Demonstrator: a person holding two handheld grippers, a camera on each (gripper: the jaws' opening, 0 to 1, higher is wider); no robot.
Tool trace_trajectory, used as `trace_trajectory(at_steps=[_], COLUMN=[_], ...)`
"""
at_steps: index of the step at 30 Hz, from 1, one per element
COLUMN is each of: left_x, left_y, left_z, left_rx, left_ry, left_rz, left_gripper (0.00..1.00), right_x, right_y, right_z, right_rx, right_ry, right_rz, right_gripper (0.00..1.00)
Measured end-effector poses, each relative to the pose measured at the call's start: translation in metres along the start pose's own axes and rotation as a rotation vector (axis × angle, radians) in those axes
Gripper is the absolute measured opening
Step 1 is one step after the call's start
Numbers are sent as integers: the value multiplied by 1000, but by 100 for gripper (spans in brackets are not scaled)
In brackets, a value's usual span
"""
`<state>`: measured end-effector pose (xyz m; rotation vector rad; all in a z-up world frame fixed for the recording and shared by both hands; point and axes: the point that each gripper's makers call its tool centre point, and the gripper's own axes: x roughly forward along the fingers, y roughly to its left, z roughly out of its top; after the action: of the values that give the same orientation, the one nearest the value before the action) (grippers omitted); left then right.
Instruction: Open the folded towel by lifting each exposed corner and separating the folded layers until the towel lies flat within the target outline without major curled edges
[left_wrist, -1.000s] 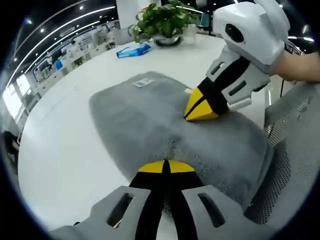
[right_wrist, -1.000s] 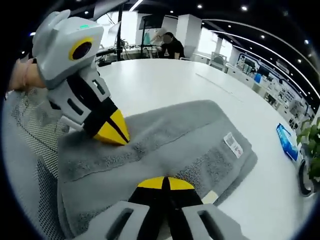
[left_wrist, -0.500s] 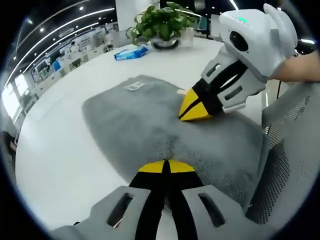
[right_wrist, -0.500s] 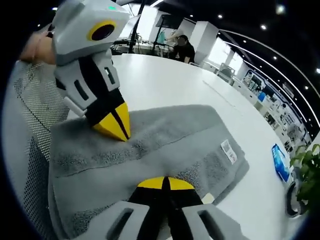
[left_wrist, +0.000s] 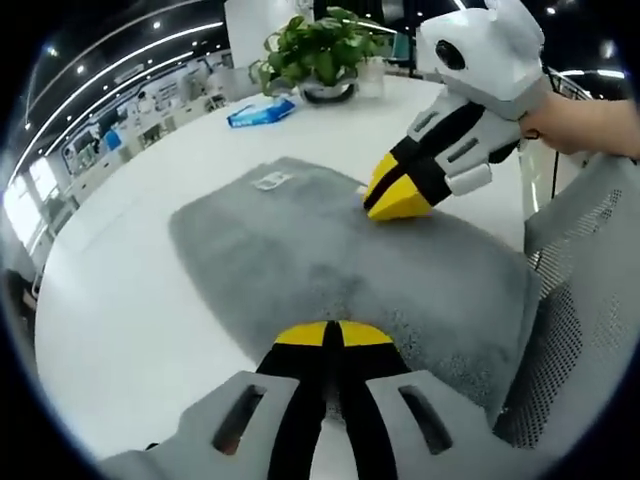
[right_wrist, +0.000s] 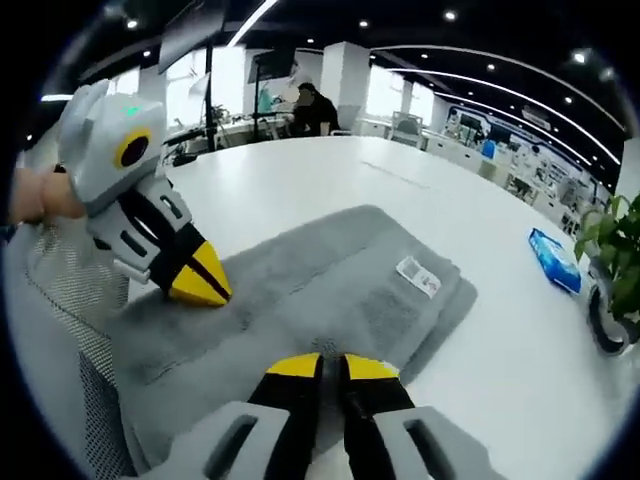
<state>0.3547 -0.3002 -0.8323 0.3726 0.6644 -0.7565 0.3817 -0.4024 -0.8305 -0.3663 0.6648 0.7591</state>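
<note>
The grey towel (left_wrist: 340, 265) lies folded on the white counter (left_wrist: 130, 270), mid-frame in both views, its long axis running lower left to upper right in the right gripper view. Left gripper (left_wrist: 330, 335), jaws pressed together, touches its near edge; right gripper (right_wrist: 330, 366), jaws slightly parted, hovers just above the label (right_wrist: 418, 276) end.

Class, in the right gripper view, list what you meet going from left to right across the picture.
Mesh chair → left gripper → grey towel → towel's white label → blue packet → potted plant.
</note>
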Motion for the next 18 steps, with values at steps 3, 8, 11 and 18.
trace_trajectory(at_steps=[3,8,11,18], left_x=[0,-1,-4,-3], left_y=[5,12,16,14], left_z=[7,11,13,14], left_rx=[3,-69,-108,-130], left_ry=[-35,-54,-75,-78], left_rz=[18,21,32,21], left_gripper=[5,5,5,4], right_x=[-3,-2,-1,-1], right_y=[-10,-18,-14,-15], right_z=[-15,-15,-17,-15], right_rx=[89,179,224,203], right_ry=[38,30,31,28], right_rz=[-22,-44,-26,-33], right_gripper=[5,10,8,1])
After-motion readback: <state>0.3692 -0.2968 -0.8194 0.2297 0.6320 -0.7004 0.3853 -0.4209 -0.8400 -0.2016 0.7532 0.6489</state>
